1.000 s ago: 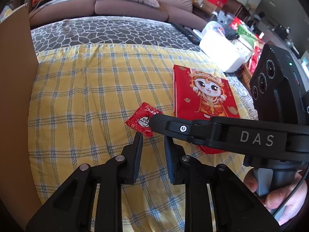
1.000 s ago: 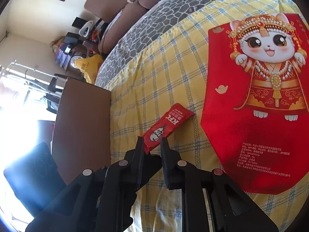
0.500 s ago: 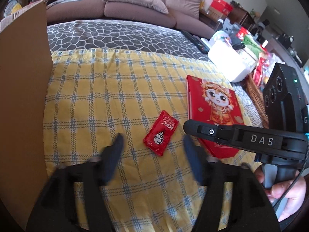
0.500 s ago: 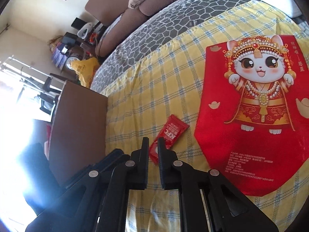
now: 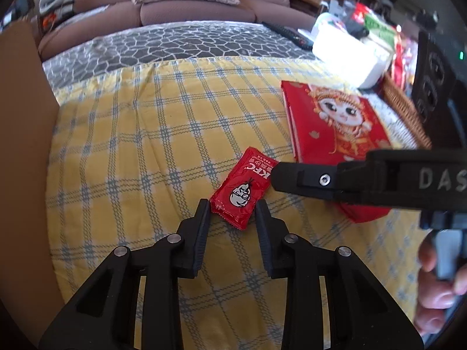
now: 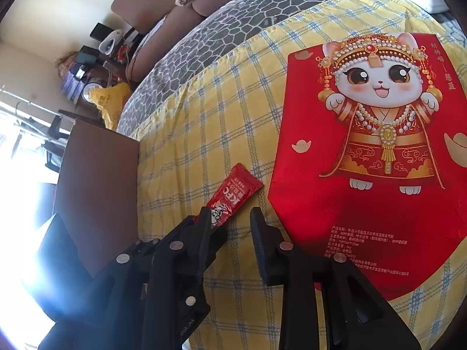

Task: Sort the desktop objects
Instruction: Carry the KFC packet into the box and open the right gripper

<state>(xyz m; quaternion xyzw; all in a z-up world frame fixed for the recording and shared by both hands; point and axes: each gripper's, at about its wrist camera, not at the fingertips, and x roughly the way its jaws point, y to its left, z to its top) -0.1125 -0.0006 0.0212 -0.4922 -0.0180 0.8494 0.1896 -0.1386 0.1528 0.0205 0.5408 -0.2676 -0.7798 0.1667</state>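
Note:
A red KFC sauce sachet (image 5: pixel 242 189) lies flat on the yellow checked cloth (image 5: pixel 140 145). My left gripper (image 5: pixel 232 204) points down at it. Its jaws are closing, the fingertips flank the sachet's near end, and the sachet does not look squeezed. My right gripper (image 6: pixel 229 213) reaches in from the right, and its fingertip (image 5: pixel 277 172) is at the sachet's far corner. Its jaws are opening; in the right wrist view the sachet (image 6: pixel 233 192) runs behind its left finger. A red cat-print pouch (image 6: pixel 364 145) lies to the right.
A tall cardboard box wall (image 5: pixel 23 145) stands along the cloth's left edge. At the back right are a white box (image 5: pixel 347 49), a wicker basket (image 5: pixel 402 108) and a remote (image 5: pixel 289 33). A hand (image 5: pixel 437 291) grips the right gripper's handle. A sofa lies behind.
My left gripper swung wide, then narrowed and sank onto the sachet's near end. My right gripper's jaws, shut before, have spread apart. The sachet has stayed on the cloth.

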